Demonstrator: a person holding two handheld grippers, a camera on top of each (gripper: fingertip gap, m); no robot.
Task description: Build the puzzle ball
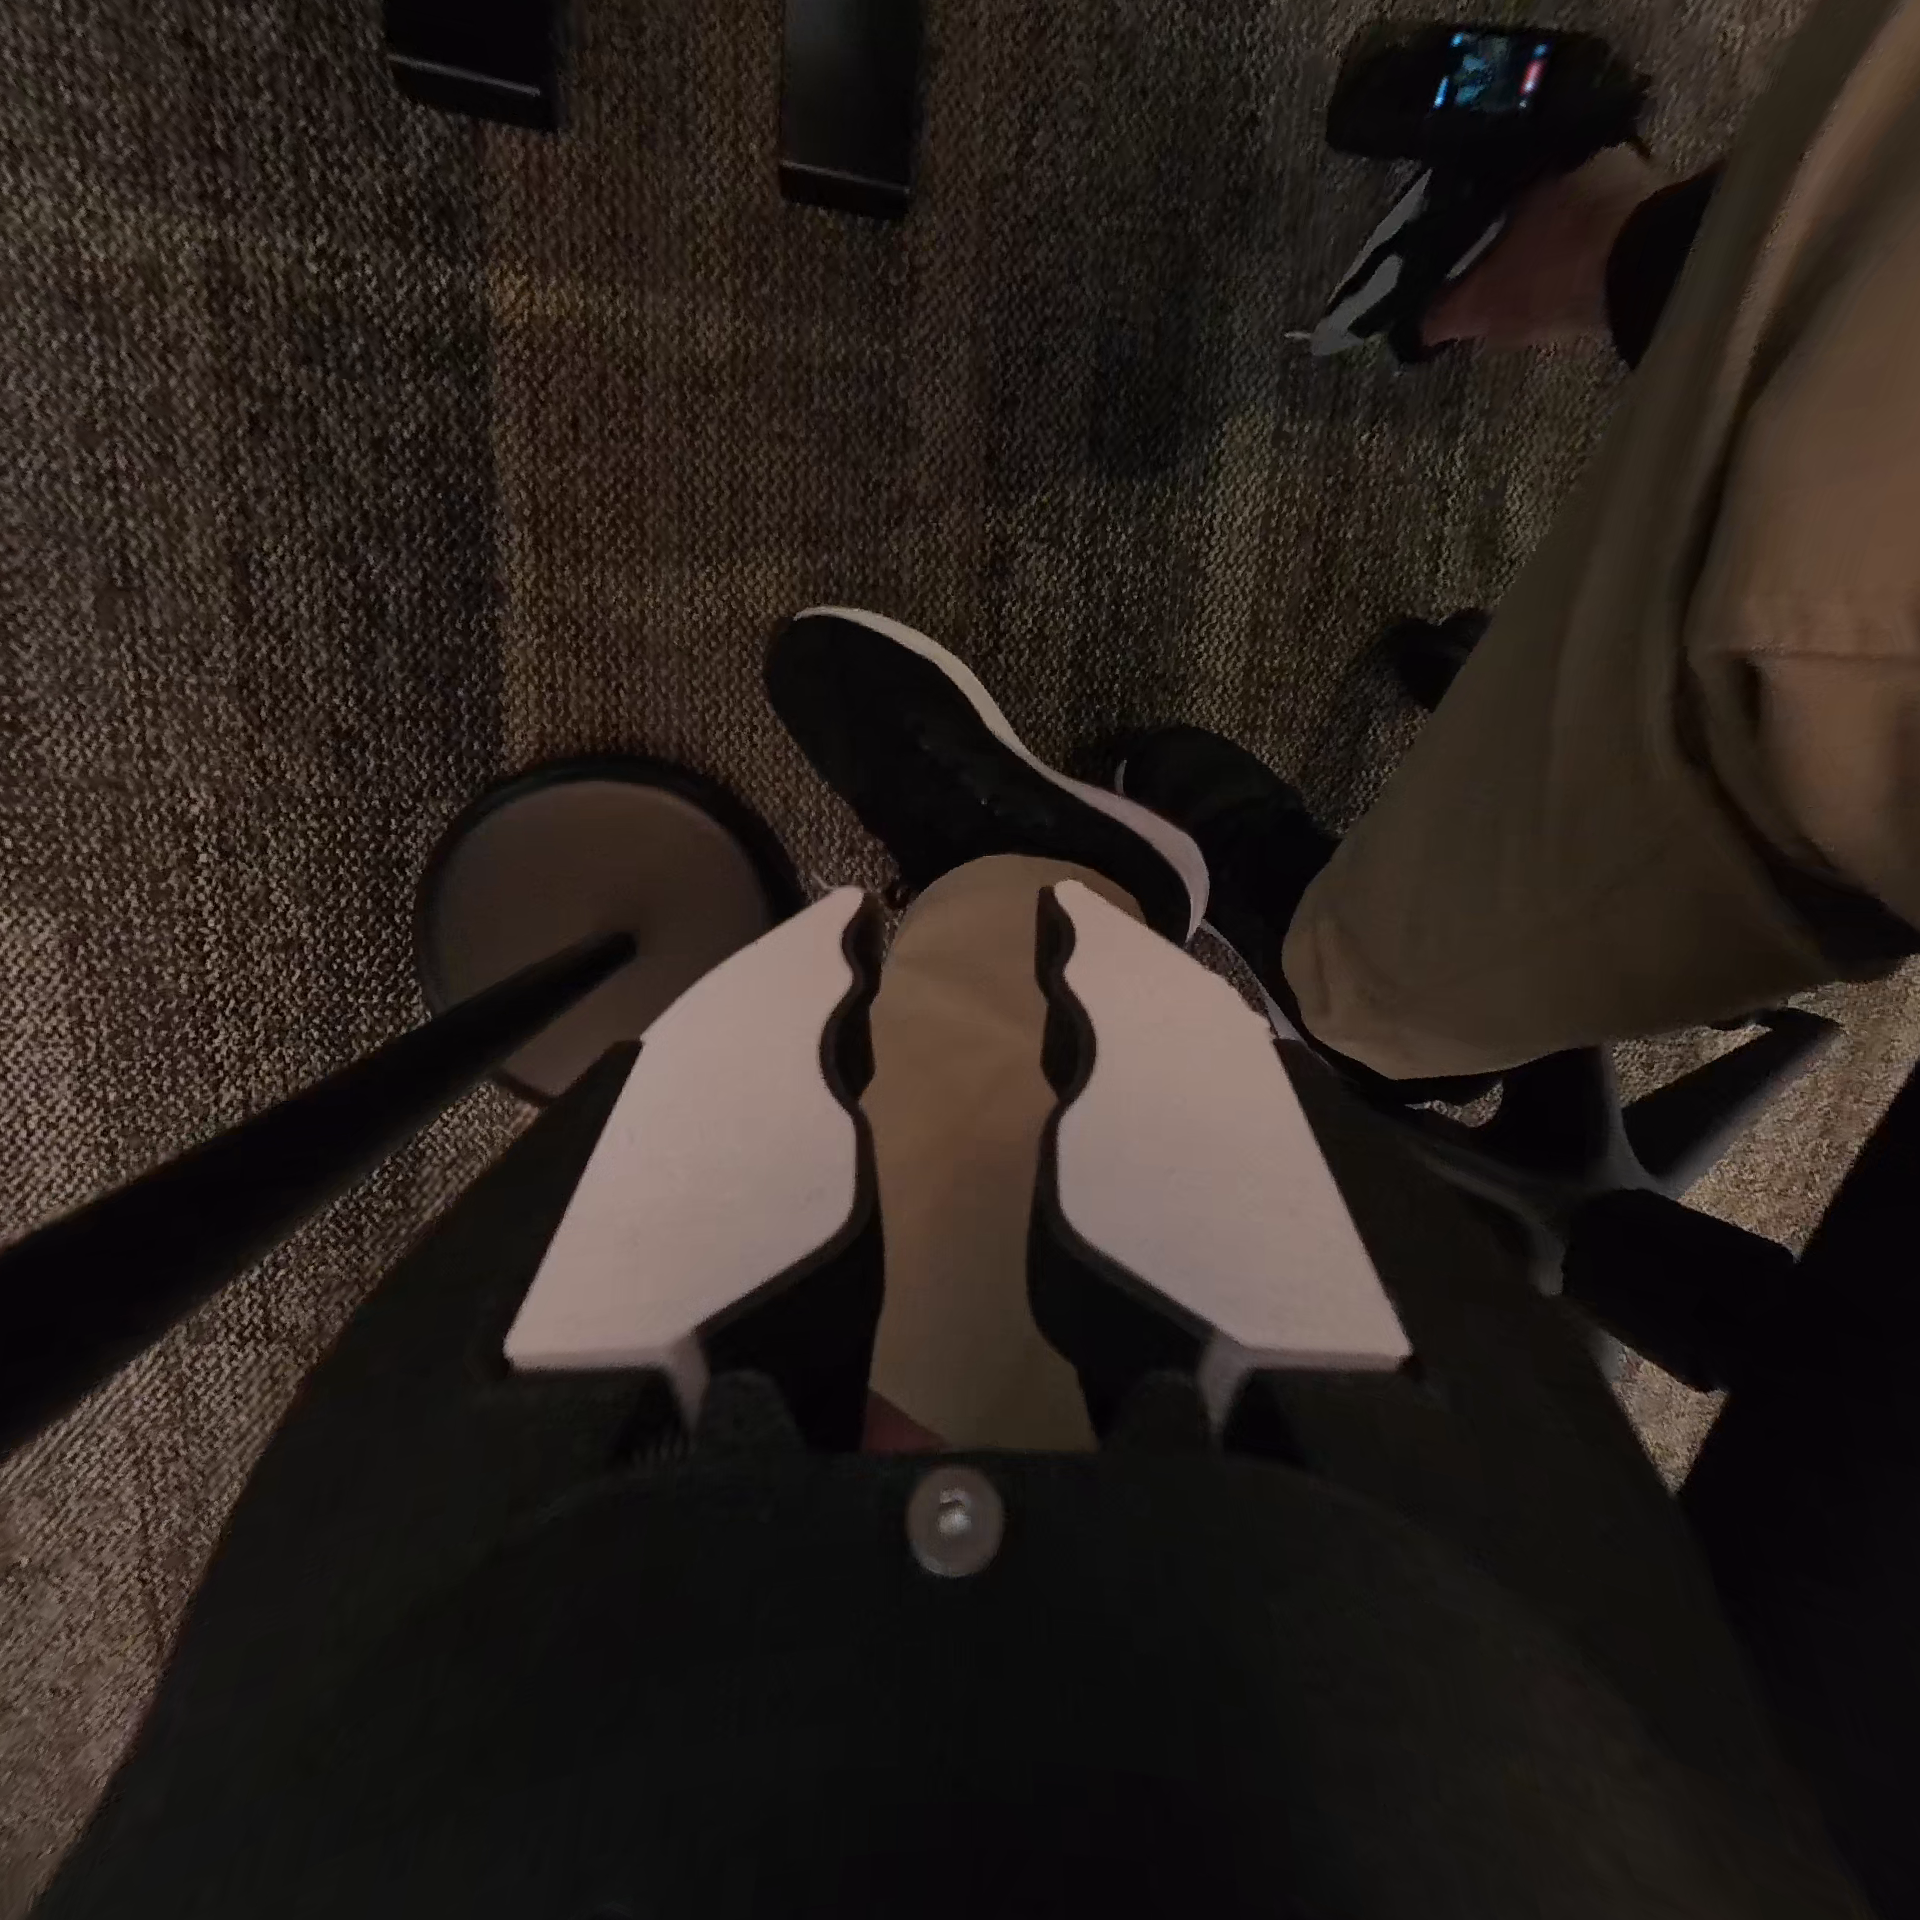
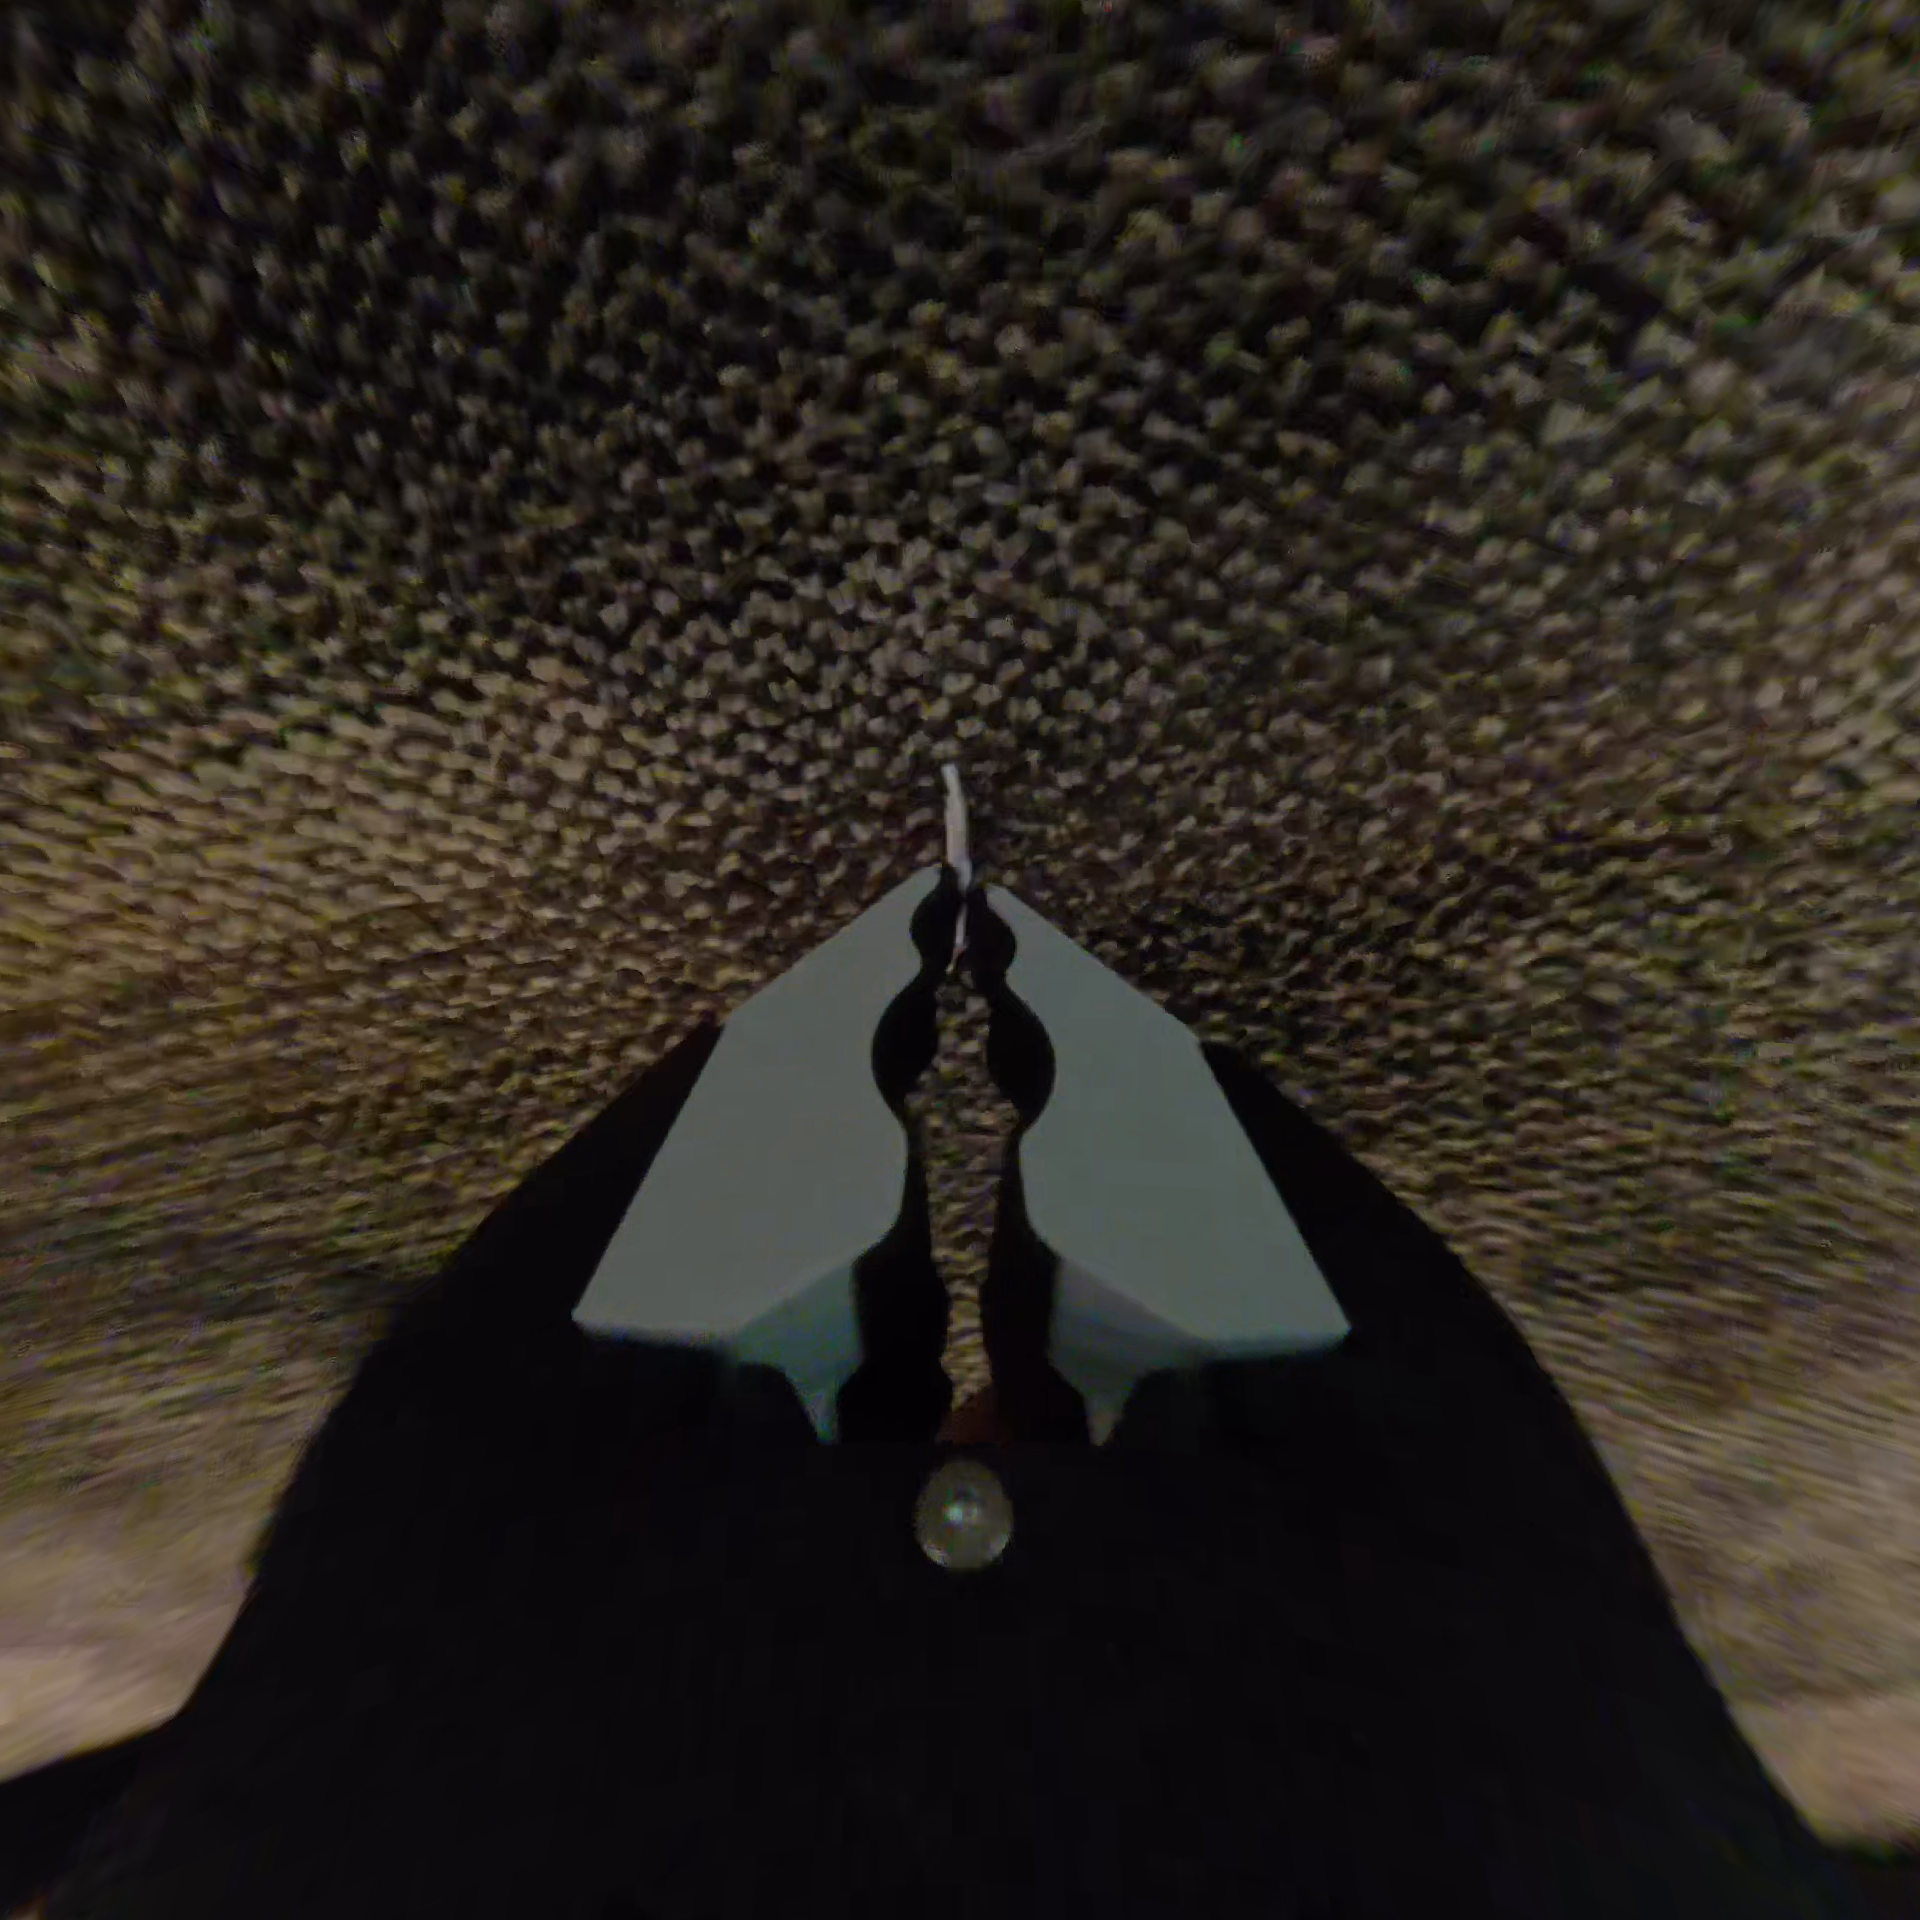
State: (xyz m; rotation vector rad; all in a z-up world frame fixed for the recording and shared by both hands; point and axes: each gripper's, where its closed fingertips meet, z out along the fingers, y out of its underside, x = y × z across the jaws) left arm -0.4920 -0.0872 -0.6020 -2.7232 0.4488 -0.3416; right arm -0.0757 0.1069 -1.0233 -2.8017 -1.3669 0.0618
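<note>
My left gripper (image 1: 956, 904) is open and empty. It points down over a person's tan trouser leg (image 1: 966, 1091) and the carpet. My right gripper (image 2: 961, 894) is held low, close to the carpet, with its jaws closed on a thin white flat piece (image 2: 954, 821) seen edge-on, which sticks out past the tips. The right gripper also shows in the left wrist view (image 1: 1361, 291) at the top right, held by a hand (image 1: 1527, 270) and pointing down at the floor. No puzzle ball is in view.
Speckled brown carpet (image 1: 312, 468) fills both views. A round pedestal base (image 1: 582, 894) with a black pole is at the left. A black shoe (image 1: 935, 748), a chair's star base (image 1: 1662, 1143) and dark furniture legs (image 1: 842, 104) are nearby.
</note>
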